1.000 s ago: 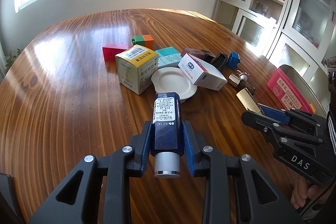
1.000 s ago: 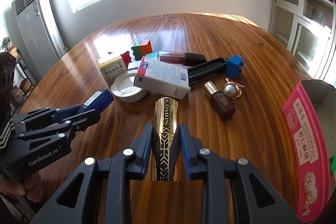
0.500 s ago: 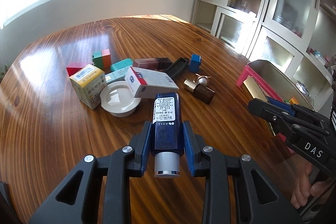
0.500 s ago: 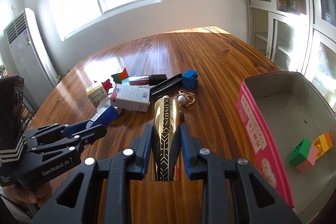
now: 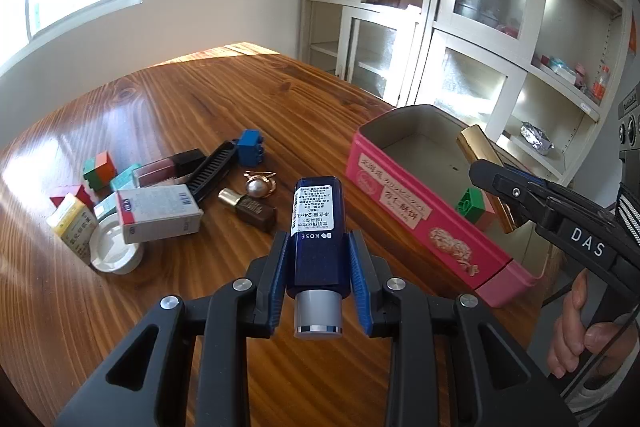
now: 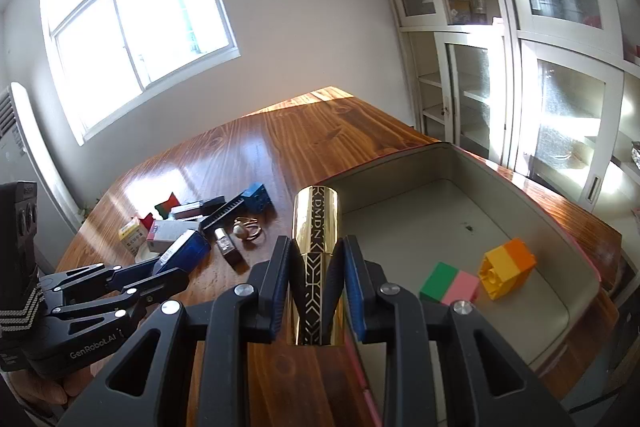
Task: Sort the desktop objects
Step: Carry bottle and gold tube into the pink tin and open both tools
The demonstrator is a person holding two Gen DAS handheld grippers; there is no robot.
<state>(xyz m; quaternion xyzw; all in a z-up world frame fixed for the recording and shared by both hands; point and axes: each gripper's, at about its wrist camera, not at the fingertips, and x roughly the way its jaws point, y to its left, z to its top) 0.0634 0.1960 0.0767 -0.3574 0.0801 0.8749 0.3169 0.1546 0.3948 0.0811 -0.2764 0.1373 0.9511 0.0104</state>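
A blue KOSE bottle [image 5: 316, 227] is pinched level by the left gripper [image 5: 317, 267]; a gold DMDN tube [image 6: 316, 267] is clamped by the right gripper [image 6: 316, 283] at the pink tin [image 6: 460, 227].

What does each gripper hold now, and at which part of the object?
Left gripper: dark blue KOSE bottle, held at its lower body near the silver cap. Right gripper: gold DMDN tube, held around its patterned middle.

Two blocks [image 6: 476, 277] lodged in the tin [image 5: 404, 203], tin set right of the clutter [image 5: 168, 195] on the table [image 5: 168, 115], cabinets [image 5: 460, 27] placed behind.
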